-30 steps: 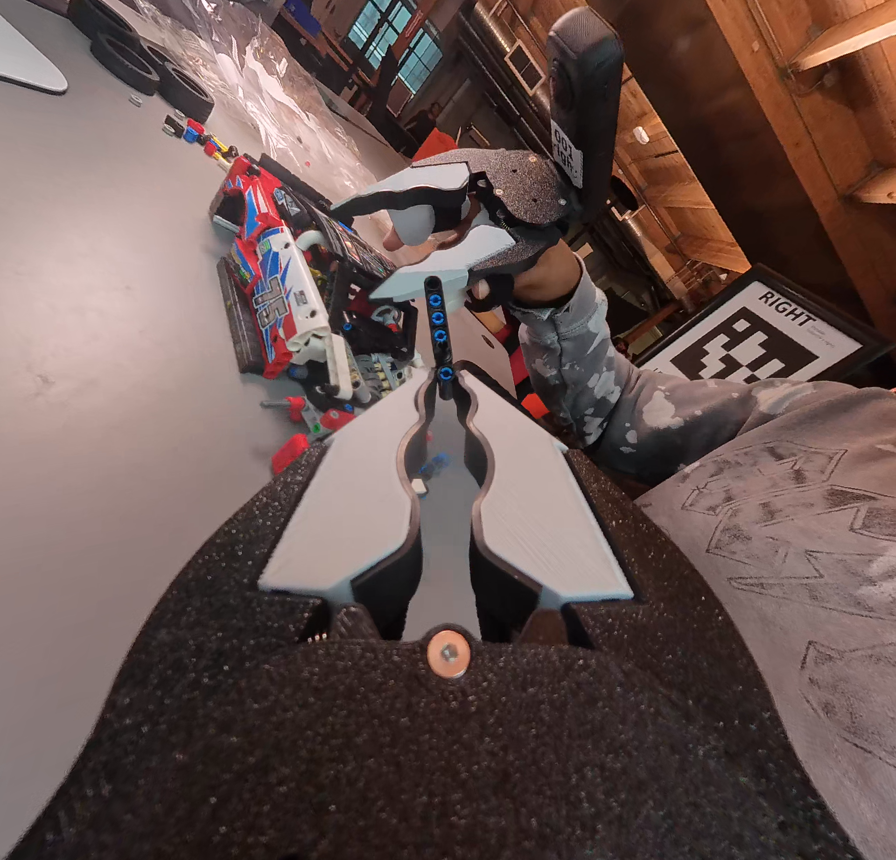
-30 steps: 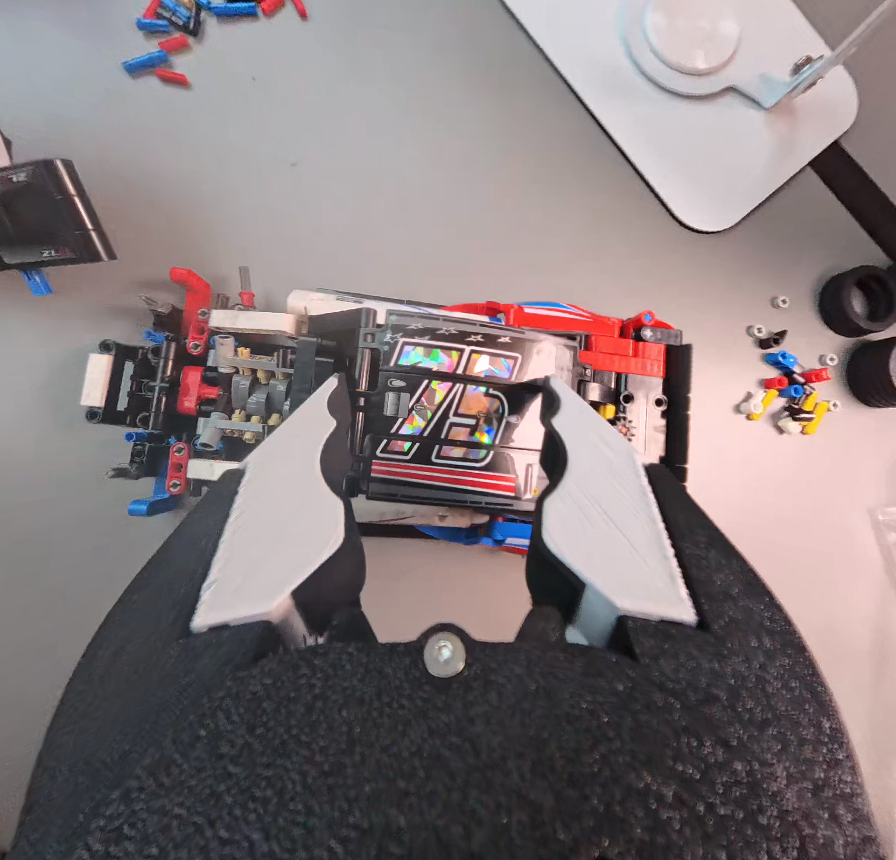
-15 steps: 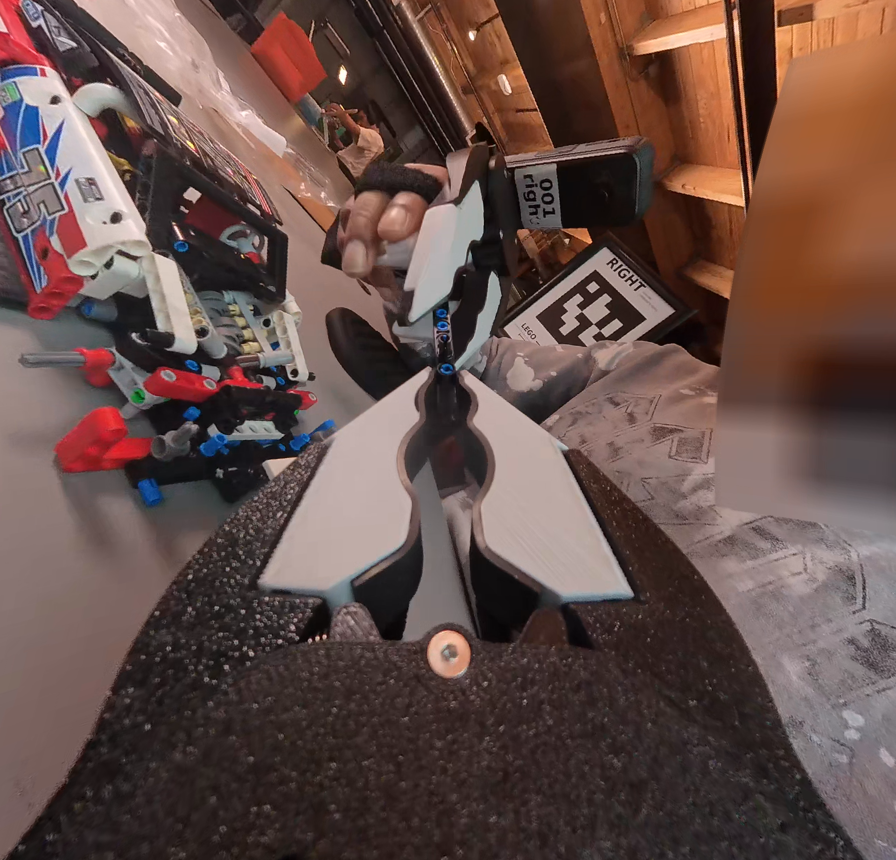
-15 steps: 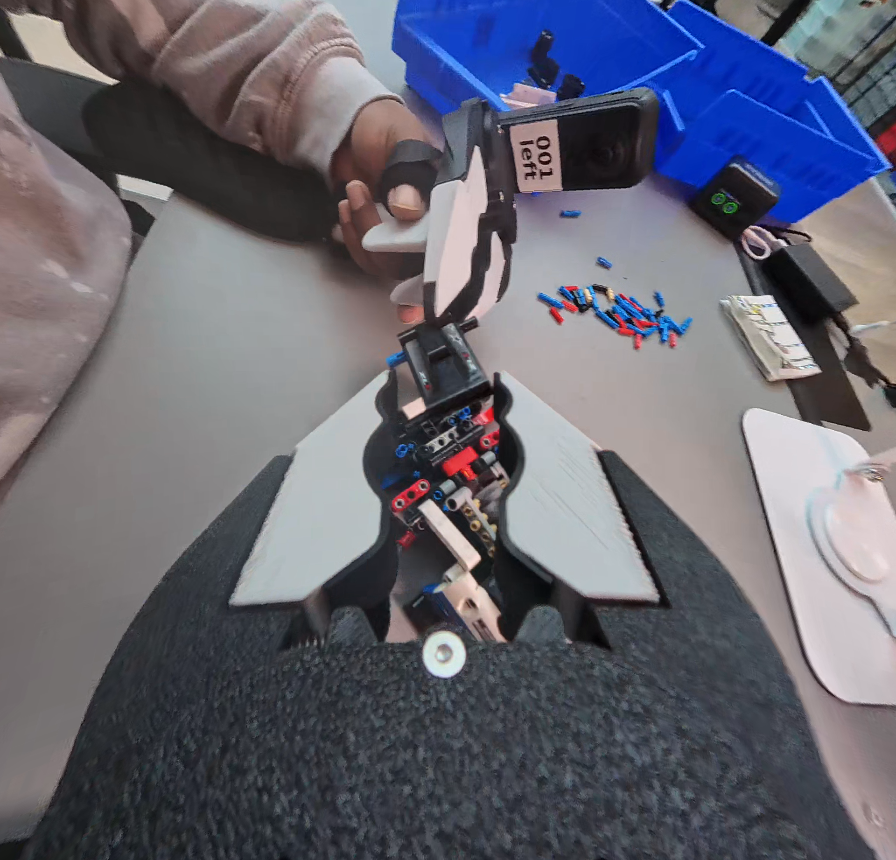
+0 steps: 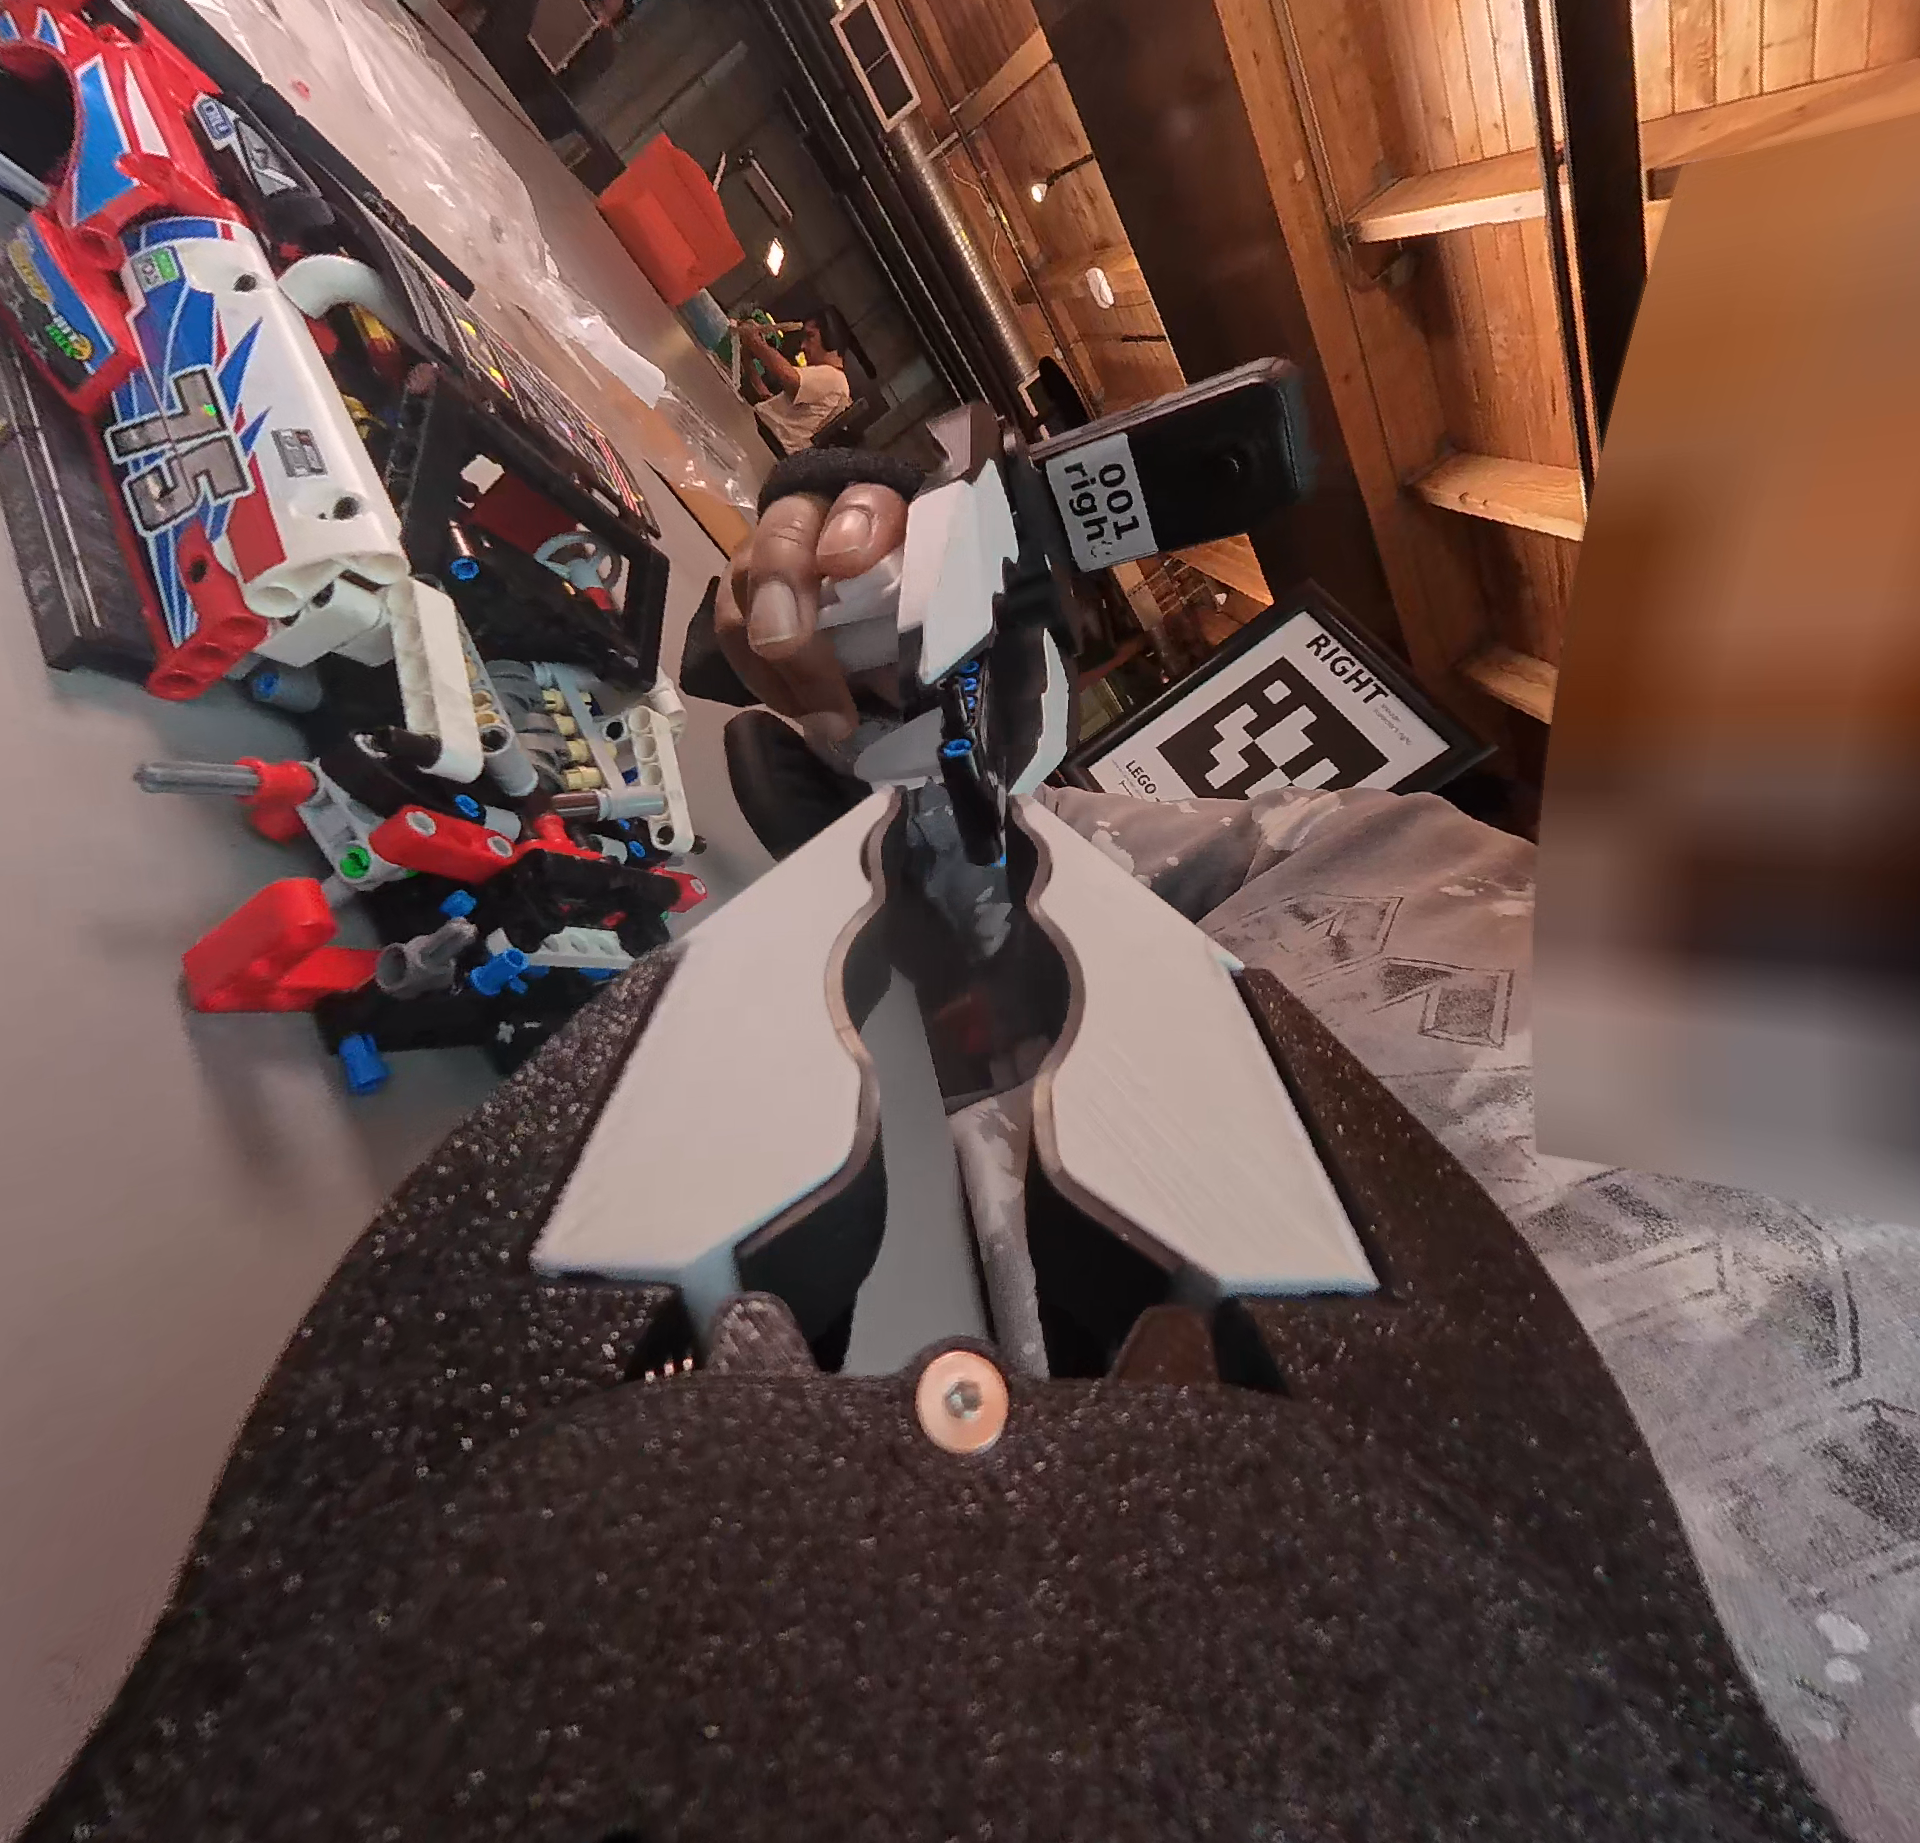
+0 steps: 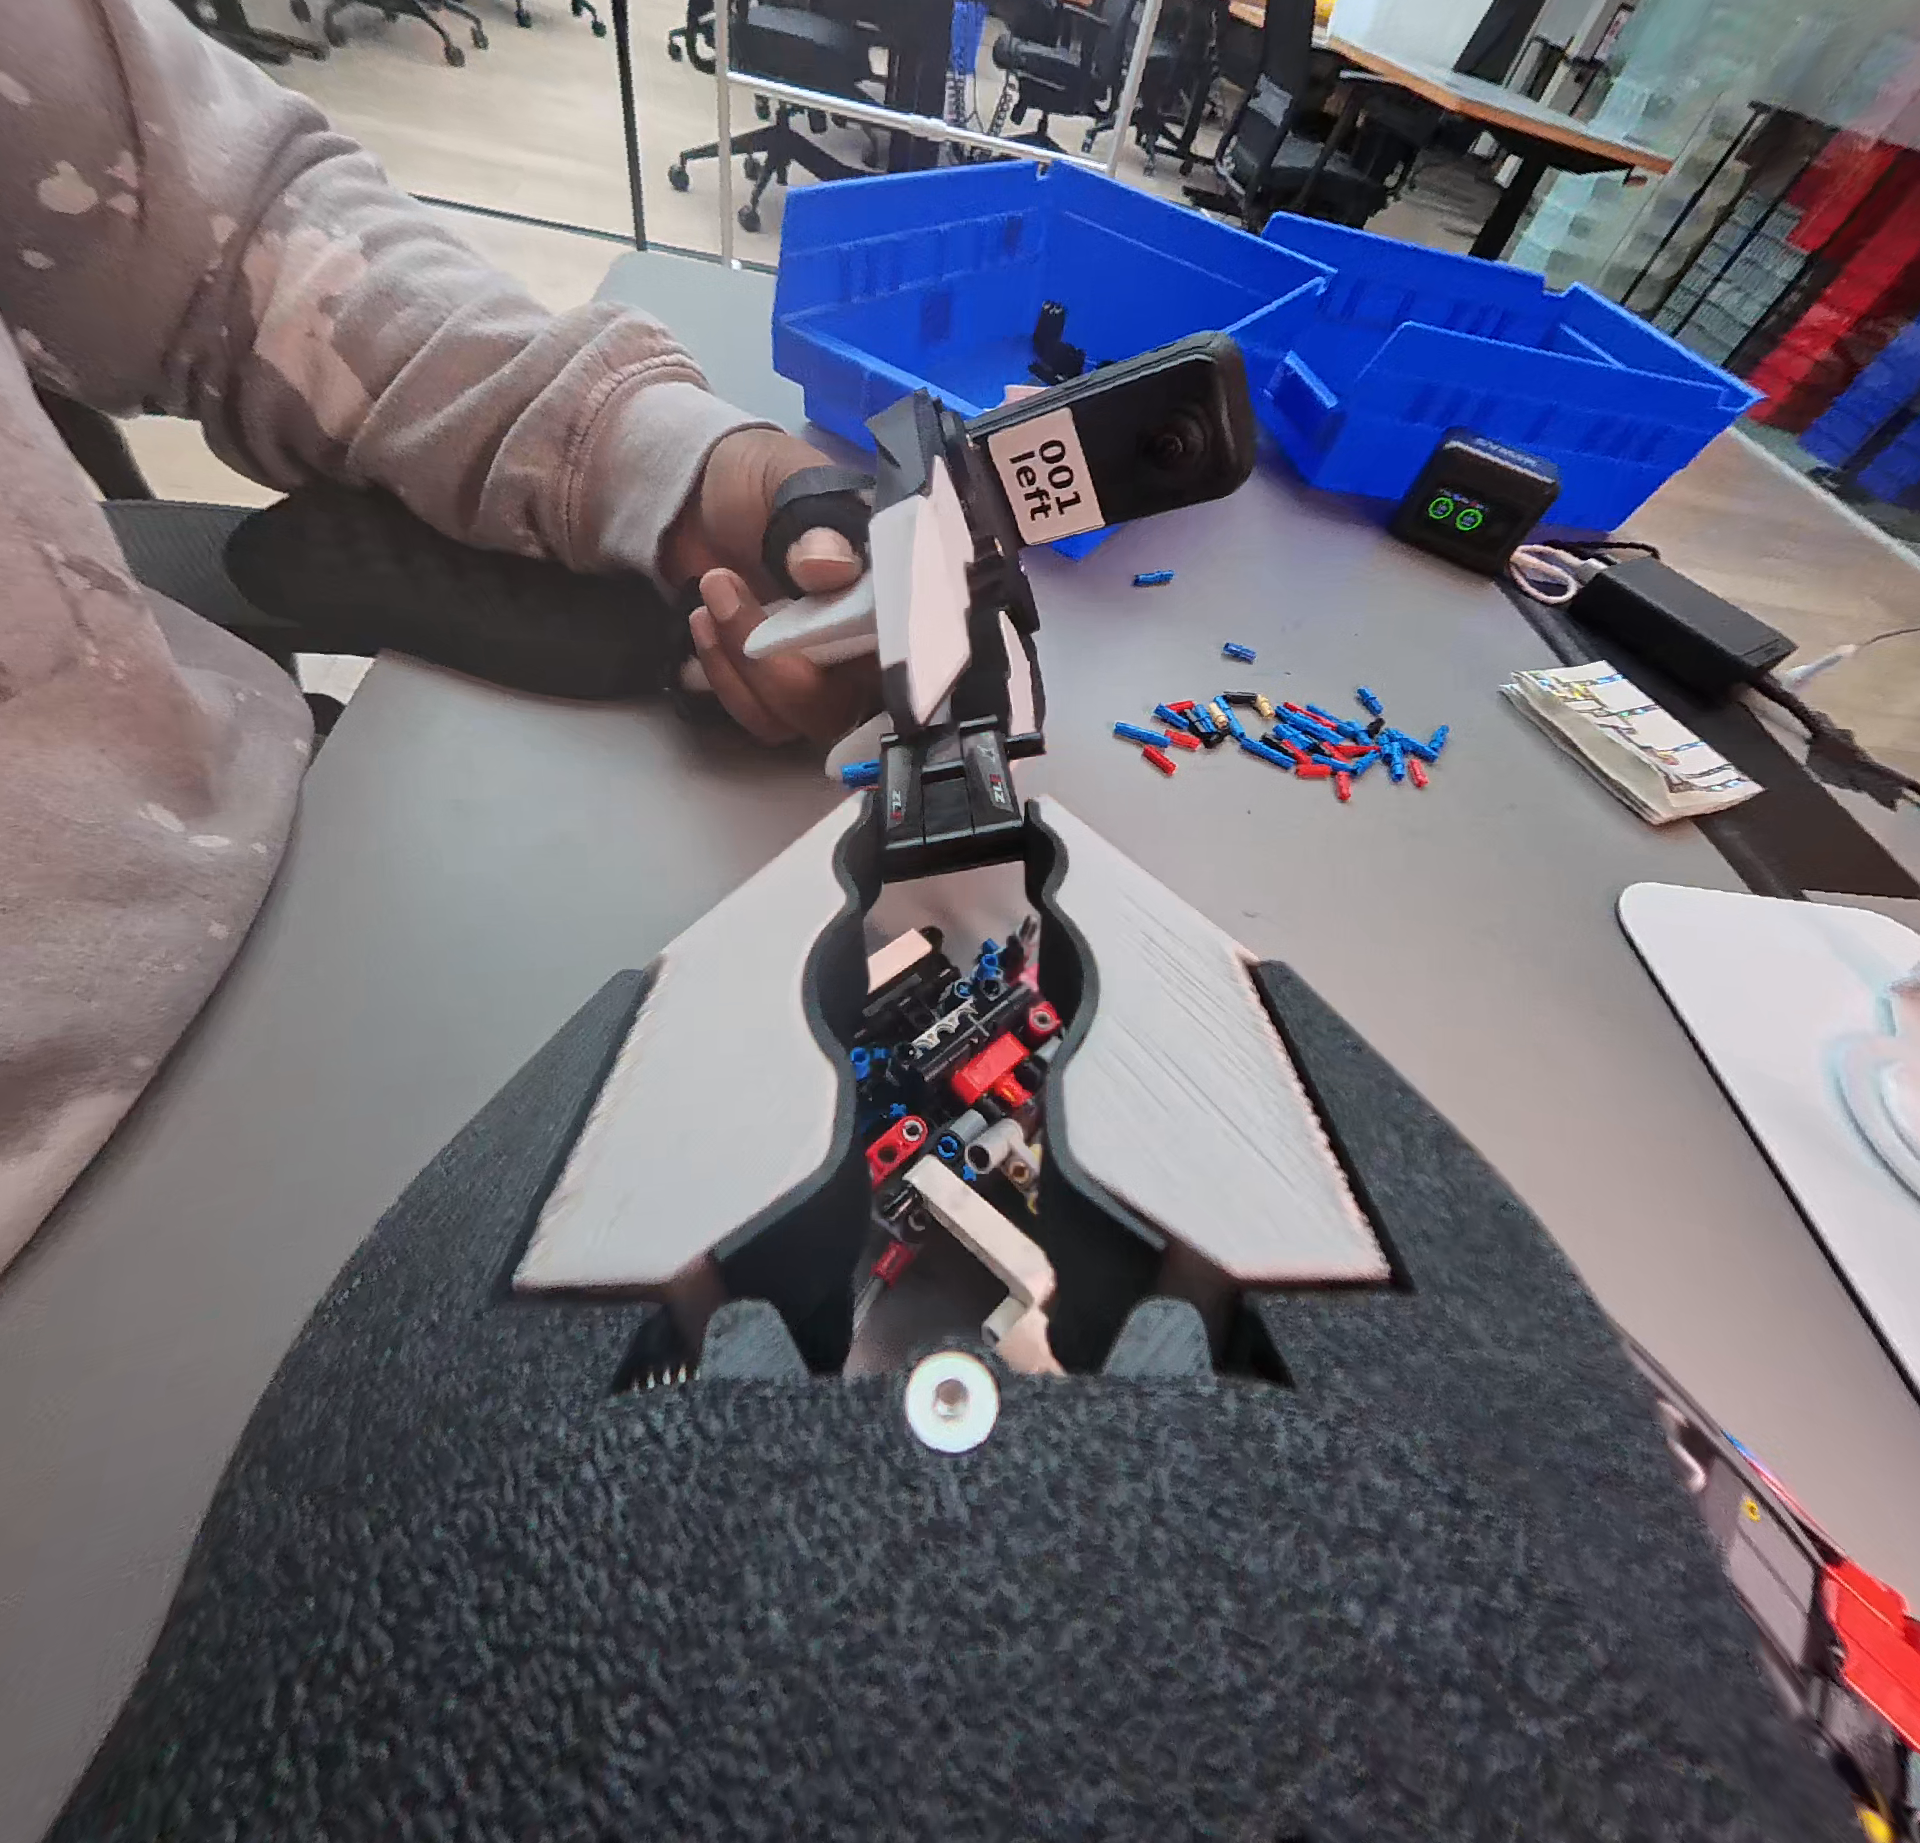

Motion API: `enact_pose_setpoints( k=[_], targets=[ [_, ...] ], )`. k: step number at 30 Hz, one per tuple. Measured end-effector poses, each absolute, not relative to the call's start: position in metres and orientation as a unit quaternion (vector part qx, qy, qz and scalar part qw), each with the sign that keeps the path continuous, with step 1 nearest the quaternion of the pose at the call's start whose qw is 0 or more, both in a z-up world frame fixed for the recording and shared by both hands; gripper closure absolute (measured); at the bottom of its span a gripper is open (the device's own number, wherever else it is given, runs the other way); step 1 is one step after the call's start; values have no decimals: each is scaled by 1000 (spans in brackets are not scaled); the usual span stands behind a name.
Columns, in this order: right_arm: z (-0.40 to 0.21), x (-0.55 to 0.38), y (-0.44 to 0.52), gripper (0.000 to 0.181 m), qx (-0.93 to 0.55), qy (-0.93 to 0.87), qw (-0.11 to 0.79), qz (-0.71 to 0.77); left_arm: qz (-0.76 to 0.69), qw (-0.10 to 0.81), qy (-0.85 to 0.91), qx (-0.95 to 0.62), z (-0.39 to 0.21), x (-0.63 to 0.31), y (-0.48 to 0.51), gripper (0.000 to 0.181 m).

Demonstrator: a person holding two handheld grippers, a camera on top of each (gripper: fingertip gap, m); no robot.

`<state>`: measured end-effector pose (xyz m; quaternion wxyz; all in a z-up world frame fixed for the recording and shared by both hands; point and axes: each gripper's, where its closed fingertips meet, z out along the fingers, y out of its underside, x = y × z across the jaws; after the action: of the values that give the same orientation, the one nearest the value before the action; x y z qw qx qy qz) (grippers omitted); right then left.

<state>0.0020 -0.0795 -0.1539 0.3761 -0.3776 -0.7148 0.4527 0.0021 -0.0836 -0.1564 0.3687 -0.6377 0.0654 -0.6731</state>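
The small black toy-brick panel piece with blue pins [image 6: 948,806] is up off the table between the two grippers, which meet nose to nose. The right gripper [image 6: 948,829] has its grey fingers drawn in against the piece's two side edges and grips it across its width. The left gripper [image 5: 954,817] comes at it from the far end. Its fingers stand a little apart, wider than the piece's thin edge [image 5: 964,754], which lies close to one finger and clear of the other, so it does not look clamped there. A hand [image 6: 769,598] in a mottled grey-pink sleeve [image 6: 416,380] works the left gripper; another hand [image 5: 800,598] works the right gripper [image 5: 987,713]. Directly under the held piece, seen through the right gripper's fingers, is the open black, red and grey chassis end of a brick-built model race car [image 5: 187,391] with red, white and blue bodywork, lying on the grey table [image 6: 1351,962]. Farther out on the table is a scatter of small blue and red connector pins [image 6: 1288,733]. Beyond it stand two blue plastic bins [image 6: 1039,266] and a small black device with green lights [image 6: 1475,500]. A stack of sticker sheets [image 6: 1631,744] and a white pad [image 6: 1766,1014] lie to the side.
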Motion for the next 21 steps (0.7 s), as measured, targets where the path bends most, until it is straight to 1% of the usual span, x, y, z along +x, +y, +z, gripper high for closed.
enact_pose_setpoints(
  k=[3, 6, 8, 9, 11, 12, 14, 15, 17, 18, 19, 21],
  targets=[
    [-156, -4, -78, 155, -372, -718, 414, 418, -677, 372, 64, -632, -153, 6, -84, 166],
    [-157, -10, -81, 156, -361, -719, 457, 379, -668, 393, 54, -630, -151, 3, -80, 175],
    [-163, -13, -76, 155, -364, -724, 476, 340, -646, 409, 60, -642, -152, -2, -77, 176],
    [-166, -13, -77, 155, -362, -731, 474, 332, -631, 412, 74, -653, -155, -2, -78, 176],
    [-174, -8, -78, 155, -369, -749, 438, 332, -584, 425, 105, -684, -162, -3, -78, 177],
    [-177, -4, -75, 149, -376, -757, 420, 330, -558, 432, 118, -699, -166, -4, -77, 177],
    [-171, 5, -56, 136, -383, -768, 416, 301, -528, 436, 135, -716, -170, -6, -77, 177],
    [-169, 11, -46, 126, -388, -781, 400, 283, -524, 436, 137, -719, -171, -6, -77, 177],
    [-172, 26, -22, 102, -418, -812, 330, 240, -528, 426, 135, -722, -175, -3, -76, 177],
    [-174, 31, -7, 96, -424, -827, 305, 207, -533, 418, 132, -724, -177, -2, -75, 177],
    [-174, 31, 10, 94, -421, -840, 295, 174, -538, 413, 130, -723, -178, -1, -75, 177],
    [-183, 33, 36, 87, -420, -867, 239, 122, -548, 414, 131, -715, -174, 1, -76, 177]
  ],
)
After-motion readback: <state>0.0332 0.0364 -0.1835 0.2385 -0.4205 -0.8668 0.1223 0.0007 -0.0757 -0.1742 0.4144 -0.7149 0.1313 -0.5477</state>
